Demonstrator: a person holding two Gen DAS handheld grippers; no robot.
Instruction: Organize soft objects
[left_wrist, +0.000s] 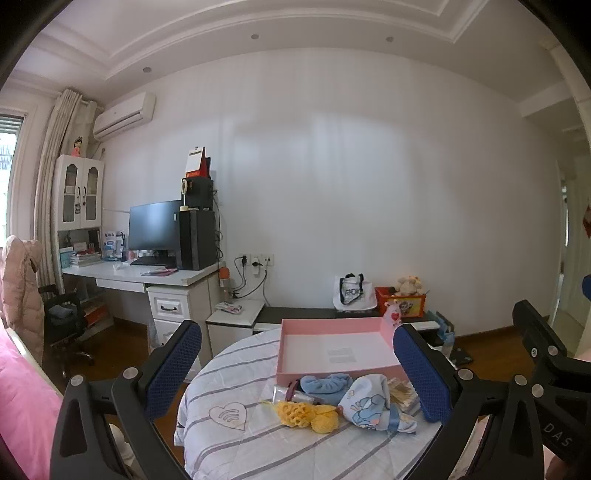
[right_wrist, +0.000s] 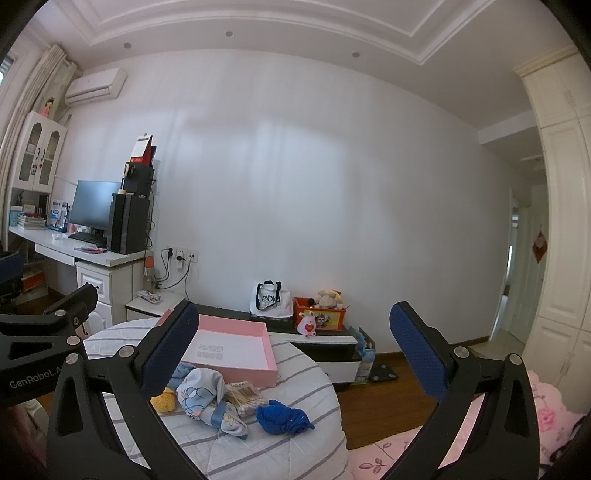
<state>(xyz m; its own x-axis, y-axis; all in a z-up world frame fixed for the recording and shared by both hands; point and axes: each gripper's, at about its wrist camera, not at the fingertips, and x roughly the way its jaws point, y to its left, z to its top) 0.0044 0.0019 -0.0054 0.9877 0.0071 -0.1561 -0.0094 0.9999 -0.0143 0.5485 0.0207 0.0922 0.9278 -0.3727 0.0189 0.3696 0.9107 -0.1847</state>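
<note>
An empty pink box (left_wrist: 334, 349) (right_wrist: 236, 349) lies on a round table under a striped white cloth (left_wrist: 236, 435) (right_wrist: 295, 376). In front of it lie soft things: a yellow knitted piece (left_wrist: 306, 413) (right_wrist: 162, 400), a light blue fuzzy cloth (left_wrist: 325, 386), a white cloth with blue cartoon print (left_wrist: 373, 404) (right_wrist: 201, 397), and a dark blue cloth (right_wrist: 282, 417). A packet of cotton swabs (right_wrist: 245, 398) (left_wrist: 402, 395) lies among them. My left gripper (left_wrist: 297, 369) is open, level with the pile, nothing between its pads. My right gripper (right_wrist: 295, 354) is open too, holding nothing.
A small silvery packet (left_wrist: 291, 393) lies by the yellow piece. Behind the table runs a low cabinet (right_wrist: 317, 341) with a white bag (right_wrist: 266, 299) and an orange toy box (right_wrist: 321, 314). A desk with a monitor (left_wrist: 155, 225) stands left. Pink bedding (left_wrist: 22, 398) (right_wrist: 546, 413) borders both sides.
</note>
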